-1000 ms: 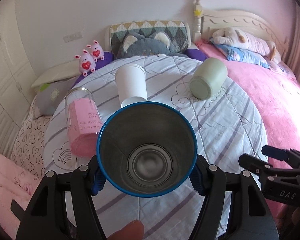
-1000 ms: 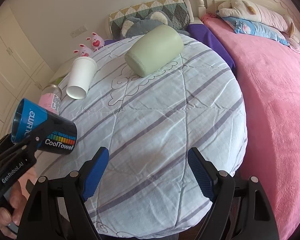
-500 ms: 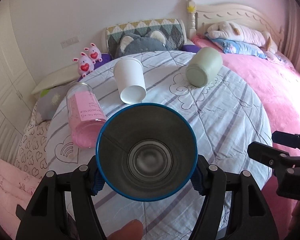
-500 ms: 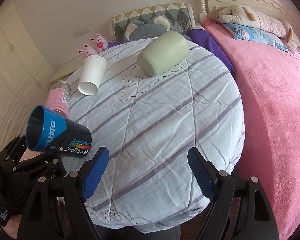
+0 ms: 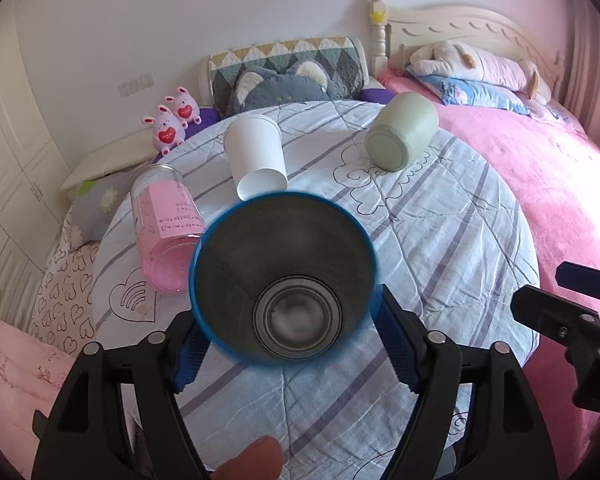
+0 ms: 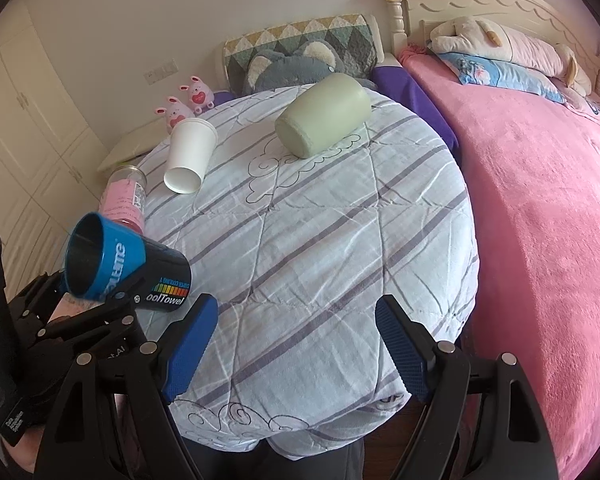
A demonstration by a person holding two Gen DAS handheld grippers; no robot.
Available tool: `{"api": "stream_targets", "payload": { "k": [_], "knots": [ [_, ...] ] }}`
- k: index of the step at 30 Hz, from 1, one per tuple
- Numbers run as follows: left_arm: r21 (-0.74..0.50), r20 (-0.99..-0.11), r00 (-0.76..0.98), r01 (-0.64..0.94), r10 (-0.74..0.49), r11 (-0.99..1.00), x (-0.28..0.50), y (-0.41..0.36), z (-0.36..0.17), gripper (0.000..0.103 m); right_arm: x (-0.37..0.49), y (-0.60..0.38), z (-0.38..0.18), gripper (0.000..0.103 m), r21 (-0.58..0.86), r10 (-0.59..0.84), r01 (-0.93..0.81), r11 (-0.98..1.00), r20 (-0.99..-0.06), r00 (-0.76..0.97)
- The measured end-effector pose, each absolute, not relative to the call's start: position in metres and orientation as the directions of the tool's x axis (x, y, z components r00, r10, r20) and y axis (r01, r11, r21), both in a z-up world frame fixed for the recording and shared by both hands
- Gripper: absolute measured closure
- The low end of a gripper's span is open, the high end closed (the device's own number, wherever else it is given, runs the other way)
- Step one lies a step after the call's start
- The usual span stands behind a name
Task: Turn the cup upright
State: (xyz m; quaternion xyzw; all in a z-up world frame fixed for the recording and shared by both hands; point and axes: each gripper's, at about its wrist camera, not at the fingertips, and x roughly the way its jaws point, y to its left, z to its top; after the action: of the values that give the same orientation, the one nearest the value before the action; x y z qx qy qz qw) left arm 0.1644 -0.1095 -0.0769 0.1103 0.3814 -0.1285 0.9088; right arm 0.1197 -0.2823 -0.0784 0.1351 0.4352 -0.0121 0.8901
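I've got the blue cup [image 5: 284, 280] clamped in L gripper [image 5: 288, 344] fingers, mid-flip, off the counter [image 6: 340, 240]. R gripper [image 6: 296, 344] wide open, empty. Next: rotate mouth up, set down.

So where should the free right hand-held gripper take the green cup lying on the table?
Grip the green cup across its rounded body, coming from above. It lies on its side with the flat base facing the right hand-held gripper, so the curved flanks are exposed.
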Motion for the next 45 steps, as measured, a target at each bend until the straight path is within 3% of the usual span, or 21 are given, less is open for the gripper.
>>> {"api": "stream_targets", "payload": {
  "k": [4, 13, 20, 34, 45],
  "knots": [
    [0.121, -0.687, 0.712, 0.311, -0.147, 0.943, 0.160, -0.110, -0.077, 0.008, 0.113, -0.285, -0.077, 0.021, 0.229, 0.087, 0.150, 0.962, -0.776, 0.624],
    [0.156, -0.596, 0.788, 0.302, -0.154, 0.940, 0.144, -0.108, -0.075, 0.000, 0.096, -0.285, -0.072, 0.021, 0.220, 0.069, 0.164, 0.962, -0.773, 0.630],
    [0.194, -0.484, 0.860, 0.284, -0.160, 0.939, 0.120, -0.100, -0.072, 0.000, 0.080, -0.275, -0.066, 0.021, 0.209, 0.061, 0.156, 0.965, -0.763, 0.643],
    [0.142, -0.472, 0.862, 0.279, -0.182, 0.950, 0.048, -0.052, -0.042, 0.000, 0.018, -0.235, -0.049, 0.021, 0.185, 0.027, 0.144, 0.972, -0.699, 0.714],
    [0.125, -0.575, 0.812, 0.206, -0.099, 0.970, -0.009, -0.004, -0.002, 0.000, -0.020, -0.184, -0.016, 0.021, 0.110, 0.005, 0.075, 0.991, -0.595, 0.804]
  ]
}}
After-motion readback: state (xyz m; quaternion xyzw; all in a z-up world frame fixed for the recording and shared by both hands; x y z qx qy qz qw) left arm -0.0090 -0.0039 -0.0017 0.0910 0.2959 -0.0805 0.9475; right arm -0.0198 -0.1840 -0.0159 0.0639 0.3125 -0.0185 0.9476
